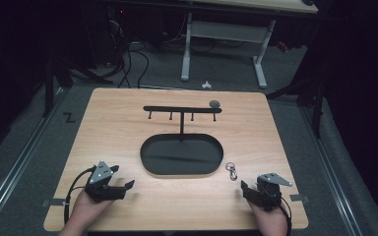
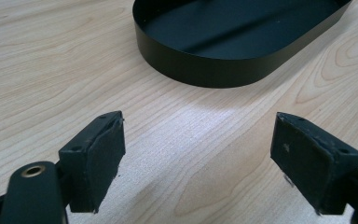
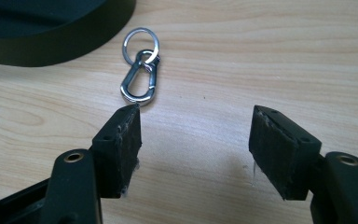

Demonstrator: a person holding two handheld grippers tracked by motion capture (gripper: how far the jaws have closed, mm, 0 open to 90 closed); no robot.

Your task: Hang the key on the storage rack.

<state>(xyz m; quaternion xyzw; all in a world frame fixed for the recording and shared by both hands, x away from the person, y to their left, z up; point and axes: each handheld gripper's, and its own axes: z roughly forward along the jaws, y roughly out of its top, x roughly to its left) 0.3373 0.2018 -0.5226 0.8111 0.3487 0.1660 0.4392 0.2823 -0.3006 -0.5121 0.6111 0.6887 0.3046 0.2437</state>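
One keyring clip point(image 3: 140, 74) lies on the bench point(image 3: 261, 56) just ahead of the wide-open, empty right claw point(image 3: 196, 140), beyond its left pad, long axis pointing away, ring end farthest.

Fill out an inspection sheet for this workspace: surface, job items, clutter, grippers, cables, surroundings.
Surface: wooden table, light grain, bare near the grippers.
Job items: metal key ring with clip lies flat on the wood beside the black oval tray, just ahead of the right gripper; hook stand rises from the tray, its hooks bare.
Clutter: small dark round thing near the stand's right end.
Grippers: left gripper open, nothing between its jaws; right gripper open, nothing held.
Cables: one trails from each gripper; more lie on the floor behind the table.
Surroundings: dark room, white table frame behind.
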